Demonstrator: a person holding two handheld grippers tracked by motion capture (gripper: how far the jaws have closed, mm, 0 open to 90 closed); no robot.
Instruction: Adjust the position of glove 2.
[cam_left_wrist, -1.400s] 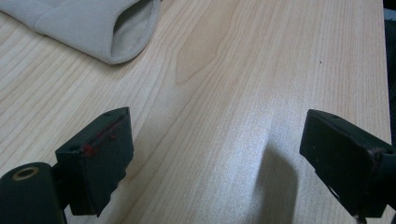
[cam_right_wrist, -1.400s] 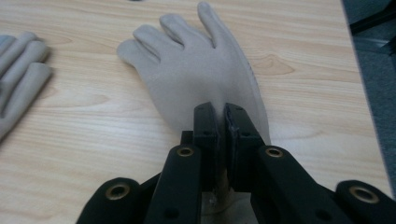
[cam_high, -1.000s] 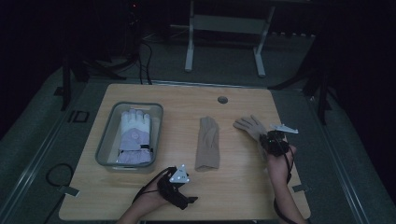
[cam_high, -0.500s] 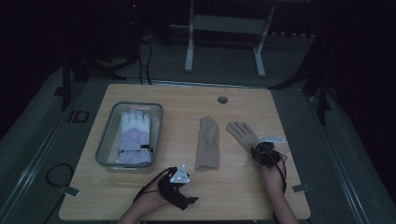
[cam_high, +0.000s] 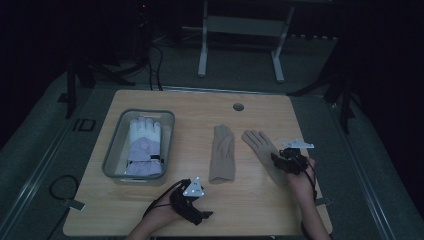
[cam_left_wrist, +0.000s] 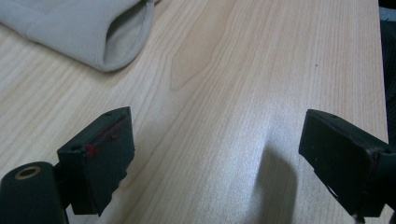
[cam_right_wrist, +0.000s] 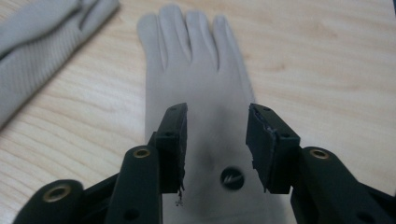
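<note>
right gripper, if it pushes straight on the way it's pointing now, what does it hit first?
Most likely the beige glove right under it. The right gripper has its jaws open over the glove's back, near a small dark button. Height above the fabric is unclear; the second beige glove lies off to the side.

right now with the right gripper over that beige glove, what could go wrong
1. The right gripper has its jaws open above the flat glove; closing on thin fabric may pinch nothing, or only the top layer.
2. The second beige glove lies close beside it, so a drag could bunch the two together.
3. The left gripper is open over bare table, too far away to steady anything.
</note>
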